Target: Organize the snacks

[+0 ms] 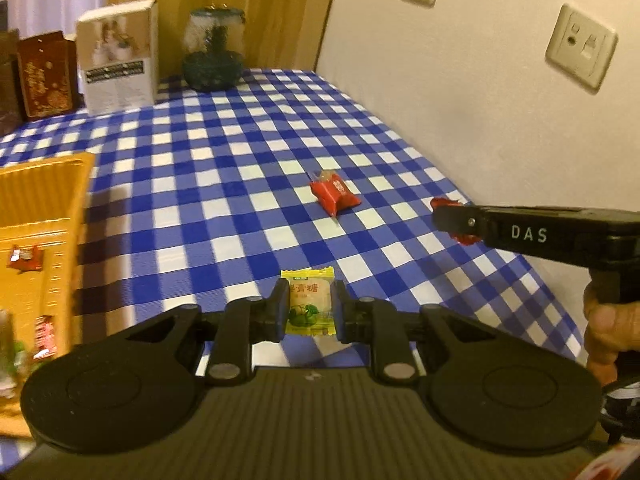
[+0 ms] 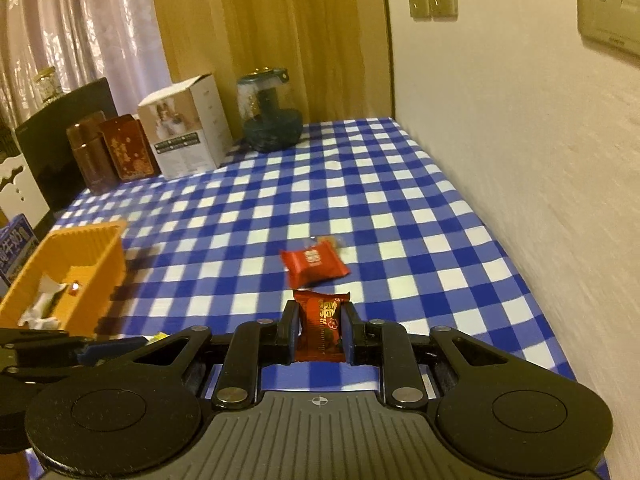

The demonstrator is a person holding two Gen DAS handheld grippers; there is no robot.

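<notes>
Both tongs loaded: left tongs (image 1: 310, 312) clamped on yellow candy (image 1: 307, 303), right tongs (image 2: 320, 330) on dark red candy (image 2: 322, 326); next likely carry to orange tray (image 2: 86, 240).

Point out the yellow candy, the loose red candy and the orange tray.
yellow candy (image 1: 307, 307): left wrist view, wrapper's middle.
loose red candy (image 2: 314, 266): right wrist view, wrapper's middle.
orange tray (image 2: 86, 236): right wrist view, far wall.

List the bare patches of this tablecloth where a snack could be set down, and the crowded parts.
Bare: the checked tablecloth between the glass jar and the loose red candy, along the wall. Crowded: the far-left boxes and the yellow tray.
</notes>
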